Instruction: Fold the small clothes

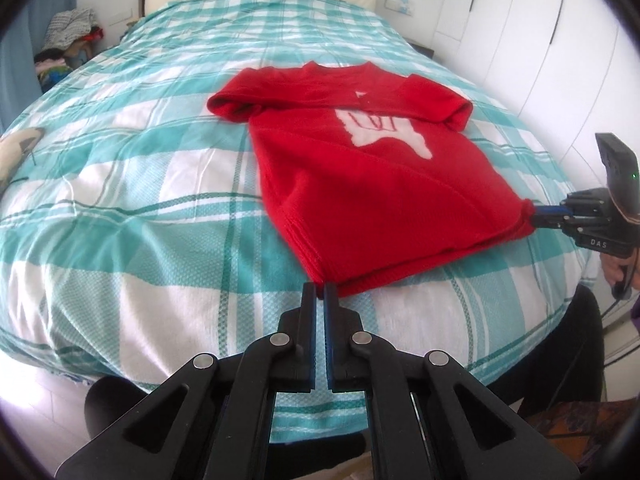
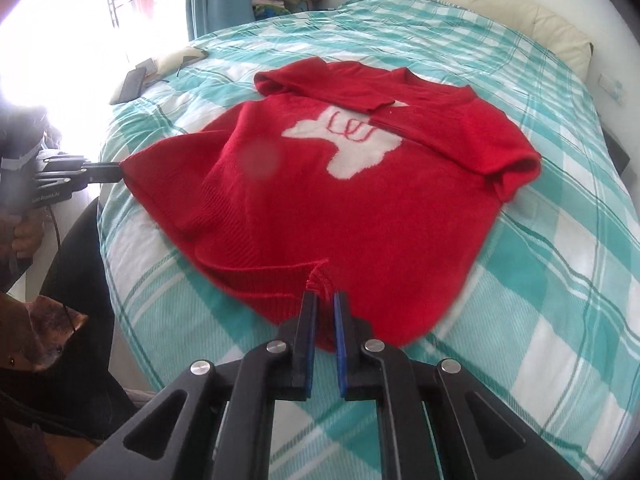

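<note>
Left wrist view: a small red knitted sweater with a white motif [image 1: 360, 168] lies flat on the bed with a teal-and-white checked cover [image 1: 132, 184], both sleeves folded across its chest. The left gripper [image 1: 320, 294] pinches the near hem corner between narrow fingers. At far right, the right gripper [image 1: 538, 218] clamps the other hem corner.

Right wrist view: the right gripper [image 2: 325, 300] holds the near hem corner, fingers close together. At left, the left gripper [image 2: 116, 172] grips the opposite corner, pulling the hem taut.
</note>
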A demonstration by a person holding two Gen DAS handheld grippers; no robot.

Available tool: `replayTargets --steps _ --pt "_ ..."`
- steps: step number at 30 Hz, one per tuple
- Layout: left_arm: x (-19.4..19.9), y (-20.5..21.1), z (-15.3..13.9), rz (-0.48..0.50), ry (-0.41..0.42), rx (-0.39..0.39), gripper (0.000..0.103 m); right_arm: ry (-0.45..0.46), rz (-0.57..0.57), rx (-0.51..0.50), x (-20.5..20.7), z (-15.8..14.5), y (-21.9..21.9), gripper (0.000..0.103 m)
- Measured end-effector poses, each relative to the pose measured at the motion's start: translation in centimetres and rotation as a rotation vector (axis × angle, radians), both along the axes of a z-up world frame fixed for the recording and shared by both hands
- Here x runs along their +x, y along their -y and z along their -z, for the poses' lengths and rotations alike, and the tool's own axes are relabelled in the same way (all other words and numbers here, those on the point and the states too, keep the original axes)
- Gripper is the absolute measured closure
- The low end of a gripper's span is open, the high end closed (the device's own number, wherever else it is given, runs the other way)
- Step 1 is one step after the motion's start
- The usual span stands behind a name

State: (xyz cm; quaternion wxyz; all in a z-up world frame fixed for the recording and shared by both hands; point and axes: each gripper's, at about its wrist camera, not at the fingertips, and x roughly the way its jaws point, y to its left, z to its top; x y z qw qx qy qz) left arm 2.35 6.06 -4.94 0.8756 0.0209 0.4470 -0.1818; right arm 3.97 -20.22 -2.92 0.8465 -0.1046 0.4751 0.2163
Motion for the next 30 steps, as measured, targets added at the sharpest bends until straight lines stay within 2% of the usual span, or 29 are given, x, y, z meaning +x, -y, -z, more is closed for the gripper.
replayTargets --steps 2,11,13,14,15,16,17,18,21,23,24,25,26,27,29,30 --pt "-0.2 0.0 0.7 -0.002 -0.010 0.025 0.102 -0.012 0.047 -0.009 -1.1 1.0 0.9 0.095" --pt "-1.5 -2.8 0.8 -0.047 -0.045 0.020 0.101 -0.067 0.272 0.110 -5.2 2.9 5.1 0.092" --pt "-1.6 -3.7 0.5 -0.059 -0.044 -0.023 0.097 -0.070 0.321 0.186 -5.8 2.5 6.1 0.076" --pt "-1.4 -4.1 0.4 -0.062 -0.048 -0.063 0.087 -0.069 0.351 0.244 -6.0 2.3 6.6 0.072" --pt "-1.1 -4.5 0.3 -0.068 -0.053 -0.107 0.071 -0.070 0.379 0.313 -6.0 2.1 6.9 0.065" --pt "-0.6 -4.7 0.2 -0.078 -0.054 -0.147 0.061 -0.071 0.398 0.381 -5.8 2.1 7.2 0.058" --pt "-0.2 -4.7 0.1 -0.085 -0.049 -0.187 0.044 -0.071 0.410 0.436 -5.6 2.1 7.2 0.055" --pt "0.5 -4.5 0.2 -0.088 -0.048 -0.214 0.037 -0.075 0.417 0.476 -5.2 2.3 7.1 0.054" --pt "2.7 -2.9 1.0 -0.066 -0.098 -0.242 0.037 -0.102 0.441 0.520 -3.6 3.2 6.0 0.054" --pt "3.8 -1.1 1.9 -0.057 -0.136 -0.200 0.037 -0.114 0.432 0.523 -2.8 3.7 5.1 0.054" --pt "4.2 -0.4 2.3 -0.058 -0.153 -0.178 0.041 -0.124 0.428 0.520 -2.4 4.0 4.7 0.054" --pt "4.3 0.2 2.7 -0.065 -0.165 -0.163 0.050 -0.133 0.427 0.518 -2.2 4.2 4.3 0.054" --pt "4.6 0.5 3.2 -0.081 -0.177 -0.142 0.085 -0.137 0.423 0.519 -1.9 4.4 3.9 0.054" --pt "4.8 0.6 3.5 -0.088 -0.196 -0.144 0.099 -0.139 0.421 0.517 -1.7 4.6 3.6 0.057" --pt "4.4 -0.3 3.4 -0.120 -0.194 -0.178 0.100 -0.140 0.432 0.520 -1.5 4.8 3.3 0.087" --pt "4.1 -0.7 3.0 -0.129 -0.183 -0.171 0.100 -0.139 0.453 0.514 -1.6 4.8 3.5 0.098"
